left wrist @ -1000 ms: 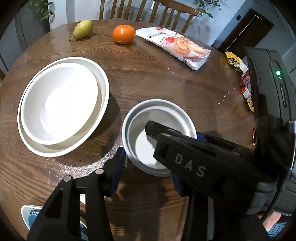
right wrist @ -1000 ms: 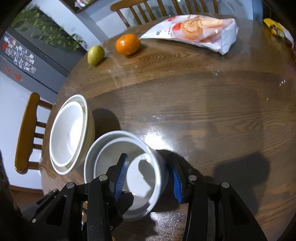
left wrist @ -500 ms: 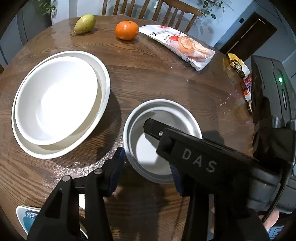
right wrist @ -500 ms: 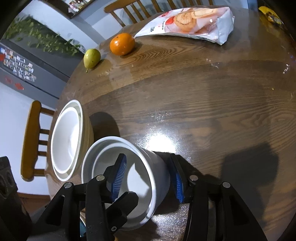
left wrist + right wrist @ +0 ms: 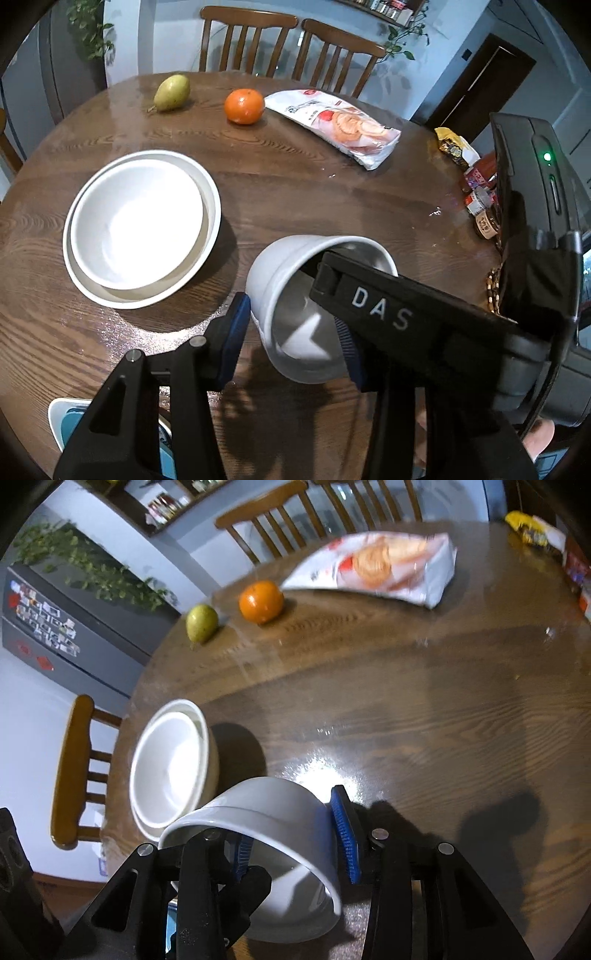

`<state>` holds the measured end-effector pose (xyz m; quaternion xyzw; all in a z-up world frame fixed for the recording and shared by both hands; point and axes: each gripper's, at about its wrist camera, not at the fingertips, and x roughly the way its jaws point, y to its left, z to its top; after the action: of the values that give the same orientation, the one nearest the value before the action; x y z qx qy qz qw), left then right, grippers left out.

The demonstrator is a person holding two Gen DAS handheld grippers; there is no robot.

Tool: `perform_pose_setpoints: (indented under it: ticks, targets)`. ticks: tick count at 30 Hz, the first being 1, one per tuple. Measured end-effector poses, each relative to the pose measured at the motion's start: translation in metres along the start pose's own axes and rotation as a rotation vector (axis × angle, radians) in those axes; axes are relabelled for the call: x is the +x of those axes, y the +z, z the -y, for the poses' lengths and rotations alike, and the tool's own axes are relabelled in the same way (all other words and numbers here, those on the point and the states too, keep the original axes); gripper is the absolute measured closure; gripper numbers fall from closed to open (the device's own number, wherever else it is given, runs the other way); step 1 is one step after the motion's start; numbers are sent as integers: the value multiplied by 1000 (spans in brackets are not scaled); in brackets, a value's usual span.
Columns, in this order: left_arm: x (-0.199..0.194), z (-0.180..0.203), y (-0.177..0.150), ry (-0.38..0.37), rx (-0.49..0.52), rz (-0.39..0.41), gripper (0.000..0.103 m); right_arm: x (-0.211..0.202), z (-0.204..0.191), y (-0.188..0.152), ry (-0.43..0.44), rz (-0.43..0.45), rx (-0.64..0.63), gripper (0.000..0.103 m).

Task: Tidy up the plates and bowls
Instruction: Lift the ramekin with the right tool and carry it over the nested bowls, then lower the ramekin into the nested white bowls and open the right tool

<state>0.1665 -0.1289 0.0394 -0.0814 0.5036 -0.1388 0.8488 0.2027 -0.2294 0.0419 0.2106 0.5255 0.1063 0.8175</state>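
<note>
Right gripper clamped on wall of small bowl: 1 blue pad inside, 1 outside. Bowl tilted steeply, lifted above table, mouth toward the camera. Left gripper straddles the bowl; jaws wide, pads not clearly touching it. 2 nested plates sit just left of the bowl. Pear, orange and snack bag lie at the far edge.
</note>
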Motion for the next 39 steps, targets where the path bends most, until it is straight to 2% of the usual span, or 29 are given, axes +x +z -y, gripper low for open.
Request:
perform_pose_setpoints:
  ticks: [5, 19, 30, 39]
  targets:
    - [4, -1, -2, -3, -7, -33, 59, 4, 2, -1, -11, -20, 14, 60]
    - [-33, -1, 0, -7, 28, 43, 58, -22, -24, -5, 6, 59, -11, 60]
    - [-56, -41, 7, 12, -23, 88, 57, -14, -71, -4, 27, 59, -77, 60]
    - [-64, -85, 24, 28, -88, 95, 57, 9, -120, 7, 39, 31, -152, 60]
